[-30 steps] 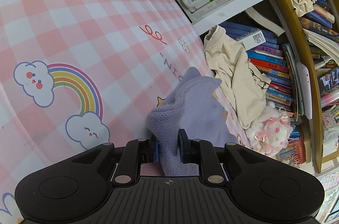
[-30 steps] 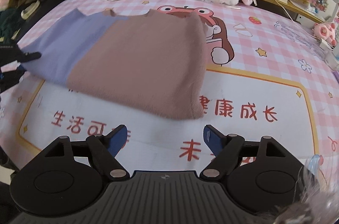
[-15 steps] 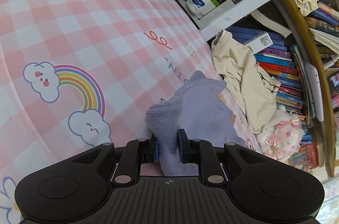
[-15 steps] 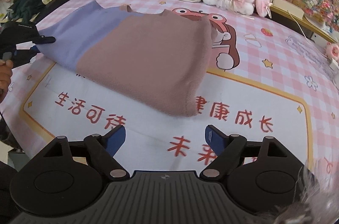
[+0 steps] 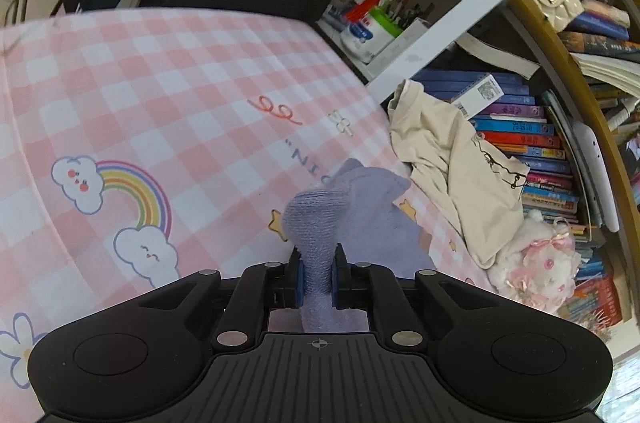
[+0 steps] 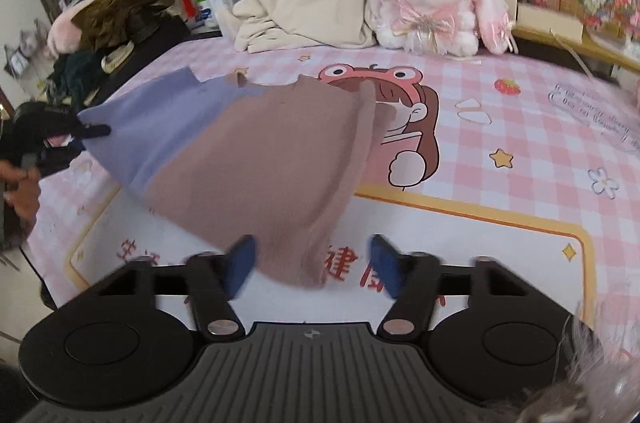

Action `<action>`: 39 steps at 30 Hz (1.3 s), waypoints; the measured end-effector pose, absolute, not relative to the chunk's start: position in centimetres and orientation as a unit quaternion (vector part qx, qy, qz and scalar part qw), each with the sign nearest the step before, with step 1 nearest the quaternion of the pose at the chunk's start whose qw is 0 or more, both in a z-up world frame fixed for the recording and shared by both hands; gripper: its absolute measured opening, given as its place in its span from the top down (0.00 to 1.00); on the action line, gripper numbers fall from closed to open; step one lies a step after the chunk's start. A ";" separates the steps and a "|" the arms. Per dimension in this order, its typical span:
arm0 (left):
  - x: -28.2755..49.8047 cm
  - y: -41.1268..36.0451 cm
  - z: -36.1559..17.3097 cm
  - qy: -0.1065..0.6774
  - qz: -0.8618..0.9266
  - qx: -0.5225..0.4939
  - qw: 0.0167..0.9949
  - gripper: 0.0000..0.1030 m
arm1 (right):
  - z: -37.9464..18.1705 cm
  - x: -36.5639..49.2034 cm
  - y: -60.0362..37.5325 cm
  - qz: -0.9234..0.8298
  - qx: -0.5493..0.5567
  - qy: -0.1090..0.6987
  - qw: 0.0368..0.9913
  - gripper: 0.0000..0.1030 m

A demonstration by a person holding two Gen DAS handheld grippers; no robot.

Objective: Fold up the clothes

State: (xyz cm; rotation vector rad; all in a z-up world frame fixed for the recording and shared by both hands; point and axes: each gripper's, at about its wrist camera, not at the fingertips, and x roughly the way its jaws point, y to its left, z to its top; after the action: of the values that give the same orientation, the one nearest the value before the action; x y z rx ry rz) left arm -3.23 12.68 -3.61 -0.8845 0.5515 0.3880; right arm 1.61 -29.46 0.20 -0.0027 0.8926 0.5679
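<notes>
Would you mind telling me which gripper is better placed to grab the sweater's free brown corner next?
The right gripper. Its fingers are open with the brown corner of the sweater lying between them, while the left gripper is shut on the purple end.

Left of the sweater [image 6: 256,159], bare checked mat [image 5: 160,95] gives my claw room. Behind it, the cream garment [image 6: 304,11] and plush rabbit [image 6: 432,7] block the bookshelf side.
</notes>
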 end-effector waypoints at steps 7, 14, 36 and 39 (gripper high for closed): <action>-3.0 11.5 -2.1 0.258 0.186 -0.395 0.862 0.92 | -2.1 4.6 -29.2 0.289 0.018 0.469 0.834 0.74; -2.9 9.5 0.5 0.240 0.164 -0.383 0.877 0.92 | -3.2 5.7 -28.8 0.317 0.027 0.487 0.813 0.84; 1.8 -17.2 3.9 0.390 -0.009 -0.010 0.921 0.82 | -5.3 8.0 -32.3 0.359 0.155 0.500 0.773 0.84; 1.4 -20.1 0.7 0.428 -0.013 0.086 0.900 0.78 | -5.0 8.1 -33.1 0.353 0.172 0.499 0.773 0.84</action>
State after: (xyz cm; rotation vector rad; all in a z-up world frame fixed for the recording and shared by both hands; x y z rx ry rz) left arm 1.39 -20.10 0.74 0.1773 0.8848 -0.0274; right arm 8.07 -33.08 -4.98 0.3719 1.0803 0.7652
